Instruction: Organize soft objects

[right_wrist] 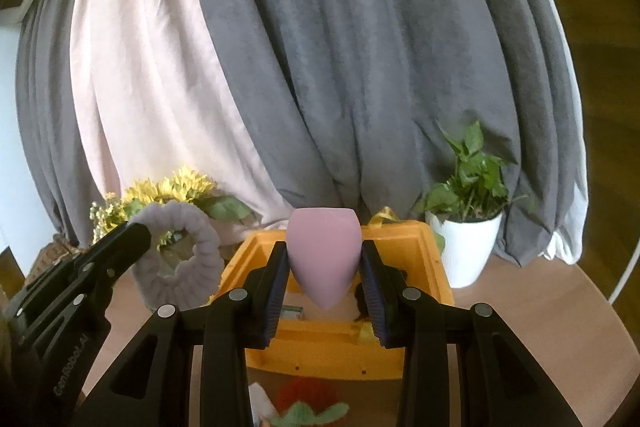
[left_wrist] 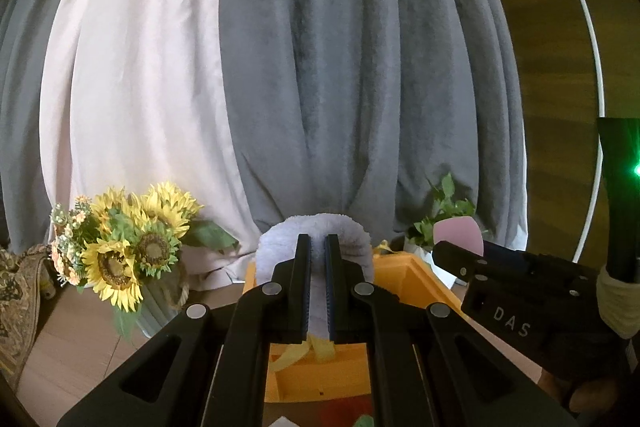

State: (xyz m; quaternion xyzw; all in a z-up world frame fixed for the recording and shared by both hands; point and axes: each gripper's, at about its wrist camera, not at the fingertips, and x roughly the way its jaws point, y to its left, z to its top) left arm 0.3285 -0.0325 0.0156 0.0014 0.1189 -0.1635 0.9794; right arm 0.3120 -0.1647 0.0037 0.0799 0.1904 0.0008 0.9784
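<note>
My left gripper is shut on a fluffy lavender ring-shaped headband, held above the left side of an orange box. The headband and the left gripper also show at the left of the right wrist view. My right gripper is shut on a pink teardrop-shaped makeup sponge, pointed end toward me, above the open orange box. The sponge and right gripper show at the right of the left wrist view.
A sunflower bouquet stands left of the box and a potted green plant in a white pot to its right. Grey and pale pink curtains hang behind. A red and green soft toy lies in front of the box.
</note>
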